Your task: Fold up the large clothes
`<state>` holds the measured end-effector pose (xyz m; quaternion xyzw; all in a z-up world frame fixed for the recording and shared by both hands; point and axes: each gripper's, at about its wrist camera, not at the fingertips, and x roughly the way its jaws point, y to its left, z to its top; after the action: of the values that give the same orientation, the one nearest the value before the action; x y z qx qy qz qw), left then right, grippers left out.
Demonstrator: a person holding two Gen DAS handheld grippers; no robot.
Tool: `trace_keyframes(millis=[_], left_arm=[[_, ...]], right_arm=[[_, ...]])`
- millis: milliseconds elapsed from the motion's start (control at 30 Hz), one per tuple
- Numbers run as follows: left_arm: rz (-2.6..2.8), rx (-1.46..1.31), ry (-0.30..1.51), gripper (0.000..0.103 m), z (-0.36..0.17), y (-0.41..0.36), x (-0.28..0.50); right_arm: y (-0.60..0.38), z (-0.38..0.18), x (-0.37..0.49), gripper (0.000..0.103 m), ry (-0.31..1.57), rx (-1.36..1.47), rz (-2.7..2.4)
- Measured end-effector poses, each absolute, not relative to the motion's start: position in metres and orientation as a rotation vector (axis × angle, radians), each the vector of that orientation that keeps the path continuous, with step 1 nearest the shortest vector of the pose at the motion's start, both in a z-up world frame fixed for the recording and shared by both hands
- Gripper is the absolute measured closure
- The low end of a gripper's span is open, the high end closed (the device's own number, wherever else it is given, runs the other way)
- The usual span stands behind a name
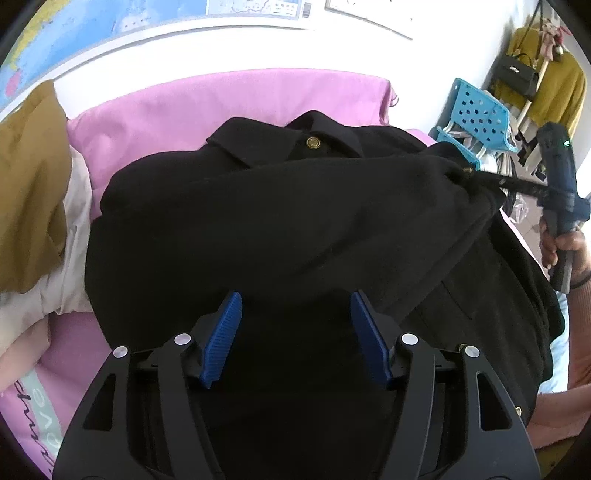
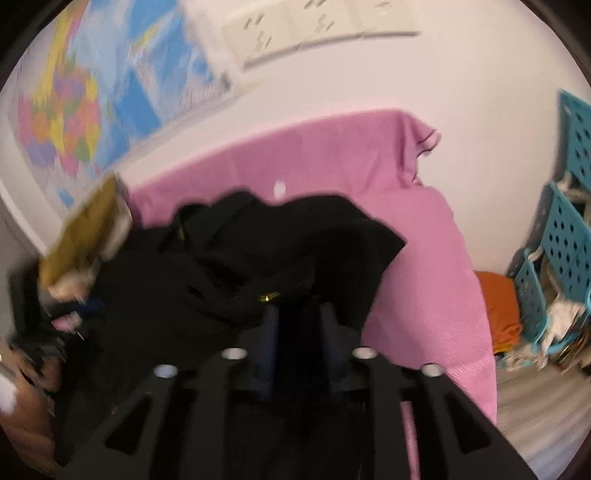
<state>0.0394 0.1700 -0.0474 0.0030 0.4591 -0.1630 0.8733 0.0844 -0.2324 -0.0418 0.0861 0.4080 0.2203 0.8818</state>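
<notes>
A black coat point(image 1: 280, 221) with gold buttons lies collar-up on a pink-covered bed point(image 1: 192, 107). My left gripper point(image 1: 295, 299) is open, its blue pads point(image 1: 221, 339) spread just above the coat's lower body, holding nothing. In the left wrist view my right gripper point(image 1: 476, 181) holds the coat's sleeve end lifted at the right, with the sleeve draped across the chest. In the blurred right wrist view my right gripper point(image 2: 297, 310) is shut on black coat cloth point(image 2: 258, 258).
A brown and cream garment point(image 1: 33, 192) is piled on the bed's left. Blue perforated baskets point(image 1: 476, 114) stand right of the bed, with a yellow garment and black bag point(image 1: 517, 70) hanging behind. A map point(image 1: 96, 22) covers the wall.
</notes>
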Motion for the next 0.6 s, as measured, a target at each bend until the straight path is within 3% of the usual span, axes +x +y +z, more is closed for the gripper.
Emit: trace_keyframes(millis=[33, 167, 400, 600], left_arm=[[-0.343, 0.0, 0.955, 0.041, -0.045, 0.171, 0.039], [-0.33, 0.015, 0.933, 0.039, -0.04, 0.166, 0.034], [-0.304, 0.057, 0.922, 0.039, -0.041, 0.152, 0.03], [-0.288, 0.066, 0.921, 0.039, -0.045, 0.15, 0.03]], right_arm=[[-0.237, -0.034, 0.079, 0.063, 0.817, 0.212, 0.461], [-0.225, -0.009, 0.06, 0.061, 0.742, 0.189, 0.538], [-0.176, -0.031, 0.079, 0.06, 0.838, 0.062, 0.571], [-0.189, -0.064, 0.093, 0.07, 0.928, 0.104, 0.523]])
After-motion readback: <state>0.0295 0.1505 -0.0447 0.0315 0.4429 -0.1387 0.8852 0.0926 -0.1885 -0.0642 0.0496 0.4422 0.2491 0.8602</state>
